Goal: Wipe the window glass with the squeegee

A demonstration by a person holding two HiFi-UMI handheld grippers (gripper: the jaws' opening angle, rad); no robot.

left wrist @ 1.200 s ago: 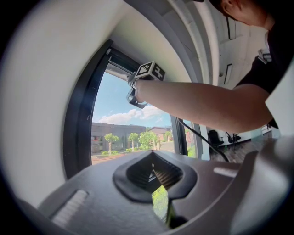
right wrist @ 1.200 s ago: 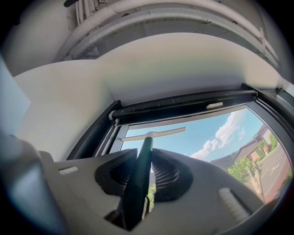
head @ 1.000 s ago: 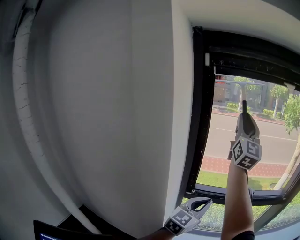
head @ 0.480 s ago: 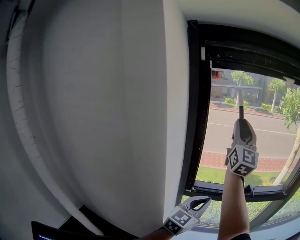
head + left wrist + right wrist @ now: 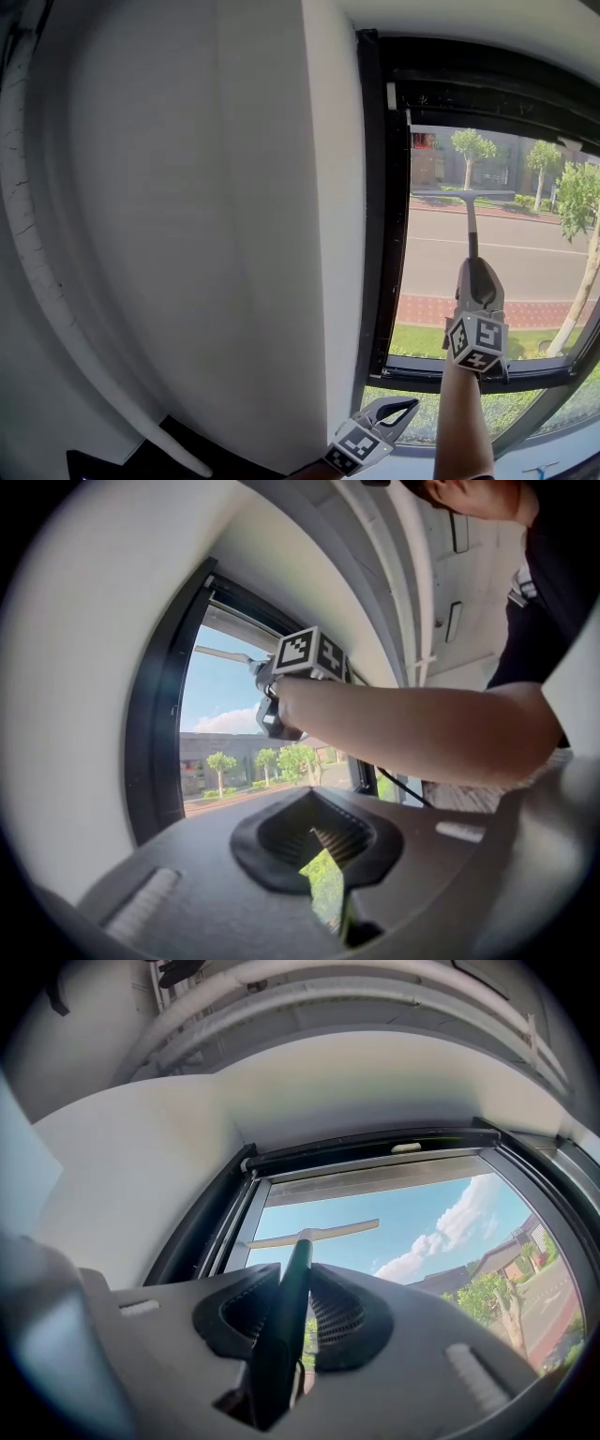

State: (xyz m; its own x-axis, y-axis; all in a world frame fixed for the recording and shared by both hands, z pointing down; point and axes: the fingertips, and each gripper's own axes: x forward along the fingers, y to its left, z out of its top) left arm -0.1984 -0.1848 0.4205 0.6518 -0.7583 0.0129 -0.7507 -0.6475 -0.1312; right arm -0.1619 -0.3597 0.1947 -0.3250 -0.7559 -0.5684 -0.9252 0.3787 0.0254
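Against the window glass (image 5: pixel 539 253), the squeegee (image 5: pixel 472 230) stands upright, blade level near the top; it looks light and stiff, best held low on its handle. The right gripper (image 5: pixel 473 265) pinches that handle, while the left gripper (image 5: pixel 413 403) has its jaws together, empty.

The window glass (image 5: pixel 525 244) is clear and shiny. Its frame (image 5: pixel 384 234), at nine o'clock, is dull black. The squeegee (image 5: pixel 292 1294) handle looks dark and smooth.
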